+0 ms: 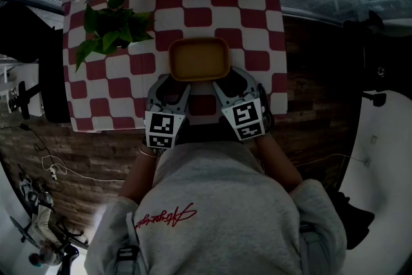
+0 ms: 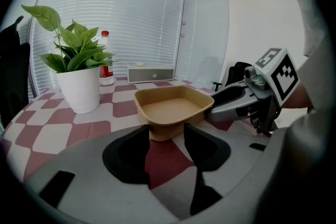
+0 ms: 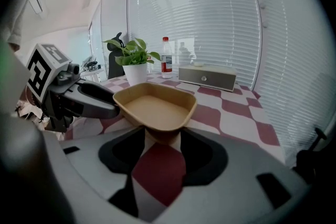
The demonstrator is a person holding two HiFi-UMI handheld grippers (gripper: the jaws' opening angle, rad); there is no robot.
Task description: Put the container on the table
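A tan container (image 1: 199,60) is seen at the near side of a red-and-white checked table (image 1: 257,22). It is pinched at its two near corners by the left gripper (image 1: 172,85) and the right gripper (image 1: 232,82). Both are held side by side before the chest and angled downward.

1. The container (image 1: 199,58) is a shallow tan tub with rounded corners and a flared rim. It stands upright and level, open side up.
2. It lies at the middle of the near edge of the table (image 1: 257,35), long side across. Whether its base touches the top cannot be told.
3. The left gripper (image 1: 172,82) and the right gripper (image 1: 228,78) each clamp one of its near corners.
4. The table has a red-and-white checked top.
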